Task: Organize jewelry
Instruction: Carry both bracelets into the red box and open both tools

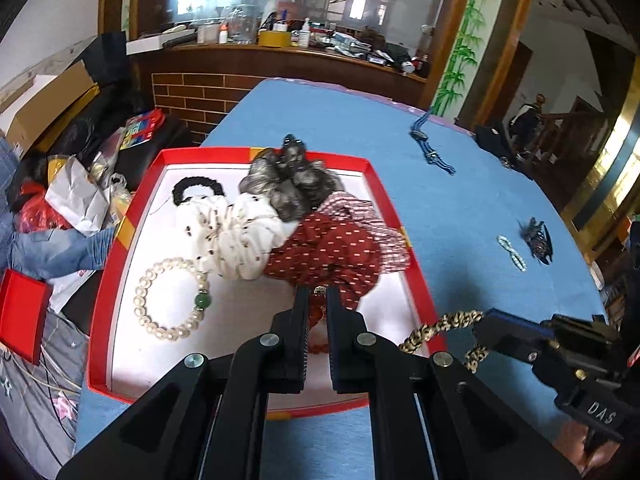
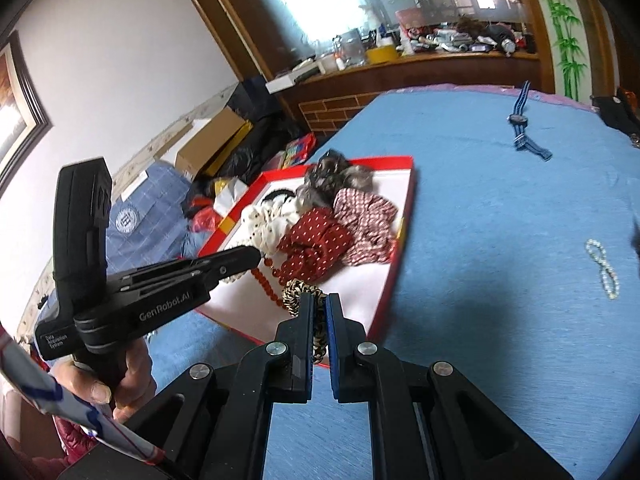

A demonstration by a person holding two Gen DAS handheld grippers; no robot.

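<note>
A red box with a white lining (image 1: 120,264) (image 2: 404,236) sits on the blue table. It holds a pearl bracelet with a green bead (image 1: 170,294), several fabric scrunchies (image 1: 320,252) (image 2: 320,240) and a black hair tie (image 1: 198,188). My left gripper (image 1: 318,300) is inside the box, shut on a red bead bracelet (image 1: 316,322) (image 2: 266,280). My right gripper (image 2: 320,306) (image 1: 486,322) is shut on a leopard-print hair tie (image 2: 300,294) (image 1: 438,330) at the box's near right edge.
On the blue table (image 1: 460,220) lie a blue striped watch (image 1: 432,148) (image 2: 524,128), a small white bead bracelet (image 1: 512,252) (image 2: 604,270) and a dark hair clip (image 1: 538,238). Clutter and bags lie left of the table (image 1: 68,200).
</note>
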